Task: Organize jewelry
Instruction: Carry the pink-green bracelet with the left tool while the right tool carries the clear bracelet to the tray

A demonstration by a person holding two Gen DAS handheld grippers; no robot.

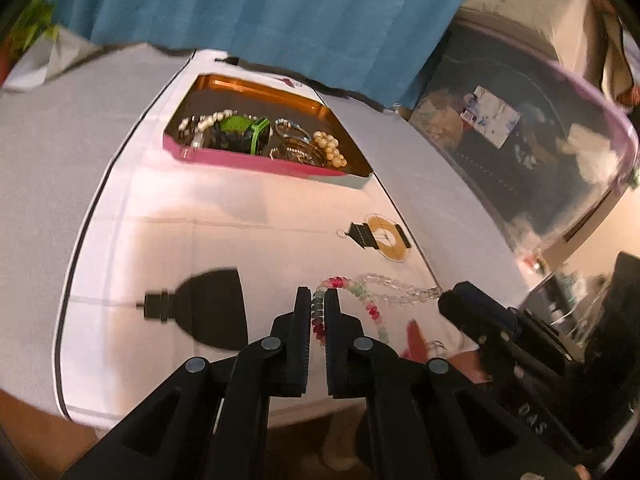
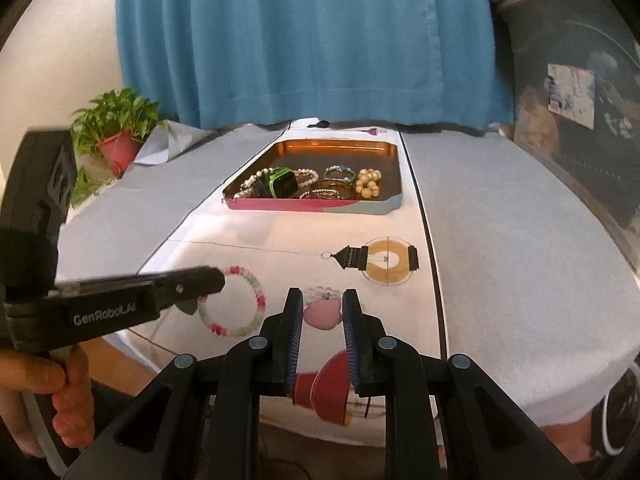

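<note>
My left gripper (image 1: pixel 319 296) is shut on a pink, green and white bead bracelet (image 1: pixel 372 310), whose loop hangs just above the white cloth (image 1: pixel 200 240). In the right wrist view that same bracelet (image 2: pixel 256 304) dangles from the left gripper (image 2: pixel 218 280). My right gripper (image 2: pixel 322 294) is shut on a pink heart pendant (image 2: pixel 322 318) of a clear bead bracelet (image 1: pixel 394 286), which trails toward the right gripper (image 1: pixel 450 300). The copper-lined tray (image 2: pixel 312 205) with a pink rim lies further back, holding a green watch (image 2: pixel 280 182), pearl bracelets and a cream bead cluster (image 2: pixel 368 184).
A potted plant (image 2: pixel 116 136) stands at the back left and a blue curtain (image 2: pixel 312 40) hangs behind the table. Printed on the cloth, between the grippers and the tray, is a lantern (image 2: pixel 384 260). A person's hand (image 2: pixel 40 392) grips the left handle. Cluttered shelves (image 1: pixel 500 128) stand at the right.
</note>
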